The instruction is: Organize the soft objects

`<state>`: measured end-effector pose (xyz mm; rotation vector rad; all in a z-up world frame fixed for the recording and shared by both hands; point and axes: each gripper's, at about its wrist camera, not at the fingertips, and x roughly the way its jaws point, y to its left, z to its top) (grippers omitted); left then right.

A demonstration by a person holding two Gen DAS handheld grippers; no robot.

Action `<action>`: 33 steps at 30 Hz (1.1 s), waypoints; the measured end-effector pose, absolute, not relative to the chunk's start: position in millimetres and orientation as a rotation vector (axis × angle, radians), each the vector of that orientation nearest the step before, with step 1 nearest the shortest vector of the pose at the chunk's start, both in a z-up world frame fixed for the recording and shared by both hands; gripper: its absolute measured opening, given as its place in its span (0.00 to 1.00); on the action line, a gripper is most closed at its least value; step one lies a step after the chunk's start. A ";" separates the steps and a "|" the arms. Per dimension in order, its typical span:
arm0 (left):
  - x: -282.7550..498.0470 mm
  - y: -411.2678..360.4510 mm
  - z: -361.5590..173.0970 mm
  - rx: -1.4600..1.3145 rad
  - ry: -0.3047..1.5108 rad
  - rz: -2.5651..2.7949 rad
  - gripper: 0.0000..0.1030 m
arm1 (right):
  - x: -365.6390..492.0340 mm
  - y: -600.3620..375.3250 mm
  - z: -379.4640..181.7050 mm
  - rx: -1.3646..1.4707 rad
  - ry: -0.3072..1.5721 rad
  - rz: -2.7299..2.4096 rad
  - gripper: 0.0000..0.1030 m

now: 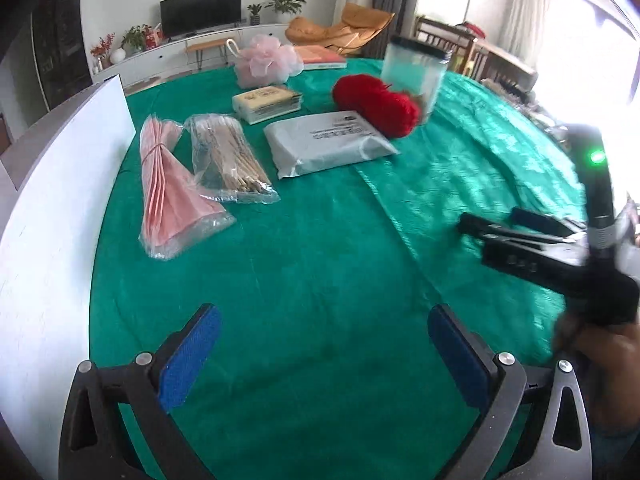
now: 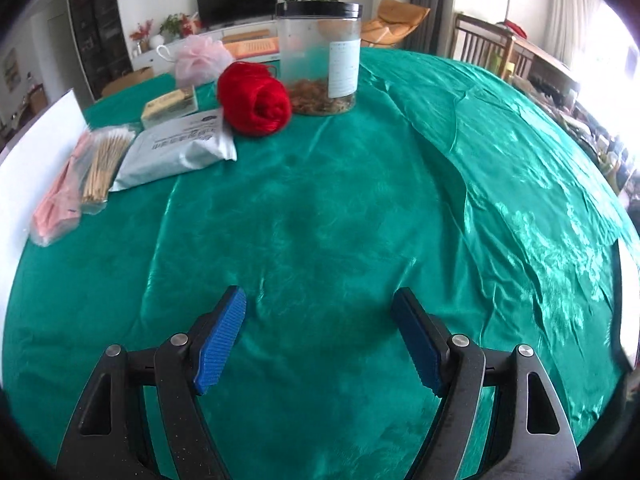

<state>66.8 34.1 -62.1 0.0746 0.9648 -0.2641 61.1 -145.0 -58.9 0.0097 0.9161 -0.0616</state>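
On the green tablecloth (image 1: 320, 260) lie a red yarn ball (image 1: 376, 104), a grey soft mailer pouch (image 1: 328, 142), a pink mesh bath puff (image 1: 264, 60), a tissue pack (image 1: 266, 102), a bag of pink folded items (image 1: 168, 188) and a bag of wooden sticks (image 1: 230, 160). The yarn (image 2: 254, 100), pouch (image 2: 176, 150) and puff (image 2: 200, 60) also show in the right wrist view. My left gripper (image 1: 324, 344) is open and empty above bare cloth. My right gripper (image 2: 320, 336) is open and empty; it also shows in the left wrist view (image 1: 496, 220), at the right.
A clear plastic jar (image 2: 320, 56) with a black lid stands behind the yarn. A white board (image 1: 52, 216) stands along the table's left edge. A book (image 1: 320, 58) lies at the far edge. Chairs and a TV cabinet are beyond the table.
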 end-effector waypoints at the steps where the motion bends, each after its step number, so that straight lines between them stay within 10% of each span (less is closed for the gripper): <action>1: 79.9 29.0 -71.9 0.096 0.985 -0.226 0.99 | 70.6 -146.5 -59.9 0.012 0.918 -0.057 0.80; 33: 140.1 18.1 -87.6 0.070 0.945 -0.168 1.00 | 102.1 -147.9 -64.1 0.029 0.923 -0.057 0.92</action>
